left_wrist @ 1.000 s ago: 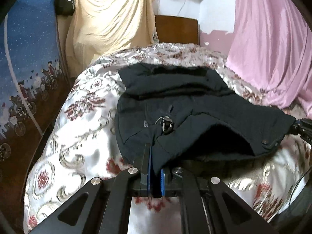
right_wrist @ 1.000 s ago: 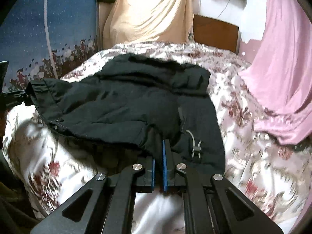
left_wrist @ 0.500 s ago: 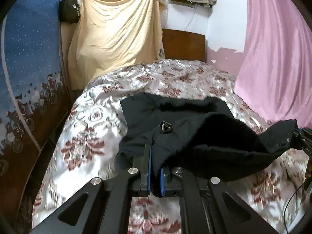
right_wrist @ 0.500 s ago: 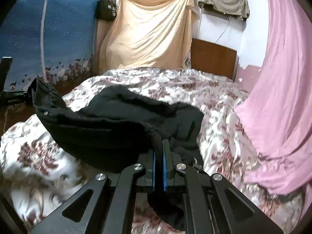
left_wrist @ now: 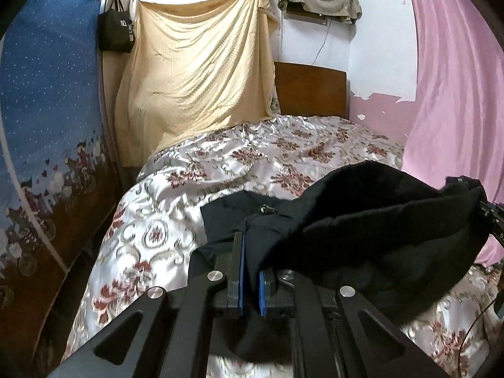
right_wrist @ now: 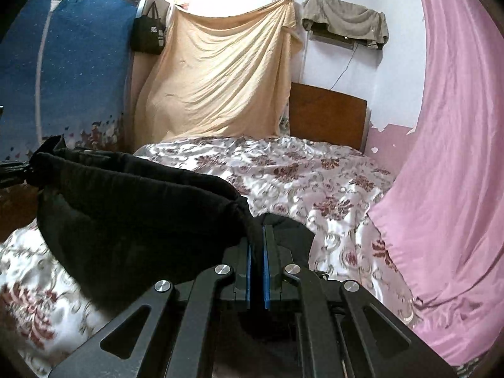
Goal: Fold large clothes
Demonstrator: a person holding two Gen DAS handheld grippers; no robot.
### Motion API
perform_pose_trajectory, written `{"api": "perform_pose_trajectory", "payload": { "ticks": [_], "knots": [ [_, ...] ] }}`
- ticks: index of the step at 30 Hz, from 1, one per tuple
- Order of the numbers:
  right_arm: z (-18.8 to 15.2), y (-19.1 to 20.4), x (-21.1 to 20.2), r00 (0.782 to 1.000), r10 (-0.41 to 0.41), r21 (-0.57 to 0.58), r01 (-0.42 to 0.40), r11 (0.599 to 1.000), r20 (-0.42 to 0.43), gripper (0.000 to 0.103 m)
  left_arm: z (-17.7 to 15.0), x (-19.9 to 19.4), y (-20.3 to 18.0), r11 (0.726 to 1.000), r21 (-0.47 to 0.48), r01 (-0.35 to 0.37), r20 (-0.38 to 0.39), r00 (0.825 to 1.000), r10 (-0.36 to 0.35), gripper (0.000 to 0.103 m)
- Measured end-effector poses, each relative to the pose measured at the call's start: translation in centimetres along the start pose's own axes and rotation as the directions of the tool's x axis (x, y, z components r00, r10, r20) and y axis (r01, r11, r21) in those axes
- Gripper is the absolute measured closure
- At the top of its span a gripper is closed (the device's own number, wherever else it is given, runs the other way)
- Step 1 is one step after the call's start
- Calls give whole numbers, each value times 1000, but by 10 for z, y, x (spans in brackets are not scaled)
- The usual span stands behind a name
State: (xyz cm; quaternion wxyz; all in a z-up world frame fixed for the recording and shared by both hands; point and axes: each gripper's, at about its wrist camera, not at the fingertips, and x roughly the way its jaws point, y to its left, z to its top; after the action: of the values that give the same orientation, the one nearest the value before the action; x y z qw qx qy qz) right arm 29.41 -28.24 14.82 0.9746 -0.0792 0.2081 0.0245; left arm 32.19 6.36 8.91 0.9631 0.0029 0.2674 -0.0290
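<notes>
A jacket (left_wrist: pixel 378 220) hangs between the left tool (left_wrist: pixel 250 271) and right tool (right_wrist: pixel 258 271) above the bed (left_wrist: pixel 283 151), its lower part lying on the bedspread; a headboard (left_wrist: pixel 310 91) stands behind, a curtain (left_wrist: pixel 456 94) to the right, a hanging sheet (left_wrist: pixel 195 78) behind left.

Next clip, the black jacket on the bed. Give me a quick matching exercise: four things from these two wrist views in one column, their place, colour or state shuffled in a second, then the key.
Things:
1. black jacket
2. yellow sheet
3. pink curtain
4. black tote bag

Descriptions:
A. hangs high on the left wall beside the blue cloth
B. draped in front of the wall next to the wooden headboard
C. clamped in the jaws of both grippers, lifted over the floral bedspread
D. falls along the right side of the bed

Pairs: 1-C, 2-B, 3-D, 4-A
</notes>
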Motion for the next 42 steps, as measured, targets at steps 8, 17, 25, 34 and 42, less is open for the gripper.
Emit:
{"api": "perform_pose_trajectory", "payload": {
  "ticks": [8, 17, 25, 34, 42],
  "knots": [
    [17, -5, 74, 1000, -31, 32, 31, 999, -6, 98, 25, 65, 3, 1000, -23, -14, -2, 1000, 14, 96],
    [13, -6, 157, 996, -43, 69, 48, 996, -79, 98, 22, 133, 9, 994, -104, -30, -31, 999, 27, 96],
    [0, -3, 218, 987, -86, 54, 95, 994, -139, 98, 22, 188, 7, 996, -67, -66, -115, 992, 58, 96],
    [-13, -5, 260, 977, -92, 46, 102, 994, -190, 97, 20, 229, 6, 994, -66, -84, -180, 981, 71, 95],
    [-16, -4, 263, 974, -81, 47, 93, 995, -214, 95, 20, 231, 10, 990, -118, -82, -197, 979, 58, 83]
  ]
}}
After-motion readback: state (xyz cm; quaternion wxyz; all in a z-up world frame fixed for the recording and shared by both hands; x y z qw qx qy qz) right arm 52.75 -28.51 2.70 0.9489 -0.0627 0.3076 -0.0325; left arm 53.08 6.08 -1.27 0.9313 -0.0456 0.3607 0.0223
